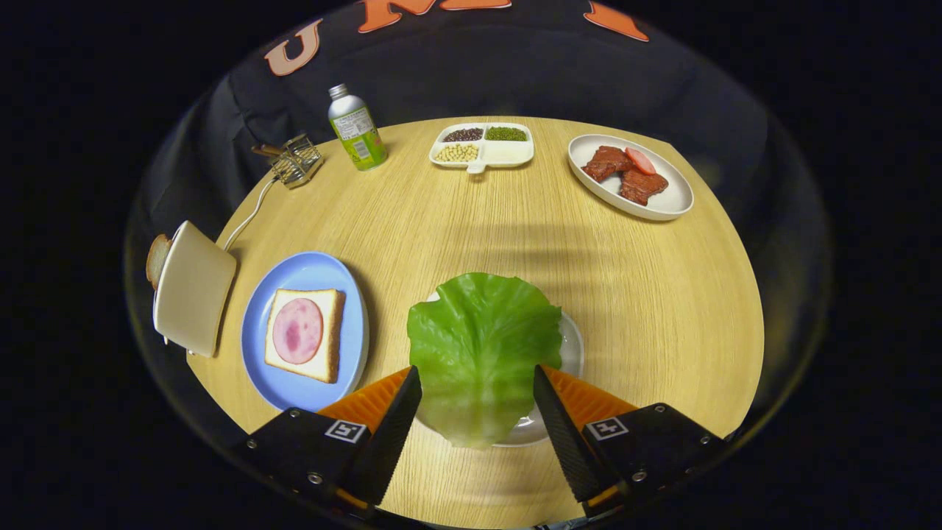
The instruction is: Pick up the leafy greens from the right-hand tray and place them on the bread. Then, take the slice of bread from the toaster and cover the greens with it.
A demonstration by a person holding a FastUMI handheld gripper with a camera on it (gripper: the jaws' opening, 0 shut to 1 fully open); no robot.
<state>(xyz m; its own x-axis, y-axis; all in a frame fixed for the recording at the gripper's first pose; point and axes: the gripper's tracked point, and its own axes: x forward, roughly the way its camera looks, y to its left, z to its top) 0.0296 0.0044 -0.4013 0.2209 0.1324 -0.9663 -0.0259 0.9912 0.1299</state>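
A large green lettuce leaf point(482, 353) lies on a clear glass tray point(571, 346), right between my fingers. My gripper point(478, 379) is open, its black fingers point(401, 412) standing on either side of the leaf without pressing on it. To the left, a blue plate point(309, 276) holds a slice of bread point(335, 331) topped with a round of pink ham point(298, 331). Further left stands a cream toaster point(193, 288) with a slice of bread point(157, 259) poking out of its far side.
At the back of the round wooden table point(662, 294) stand a green bottle point(356, 137), a small metal rack point(296, 160), a divided white dish of beans point(482, 145) and an oval white plate with meat point(631, 177). The toaster's white cord point(250, 213) runs toward the rack.
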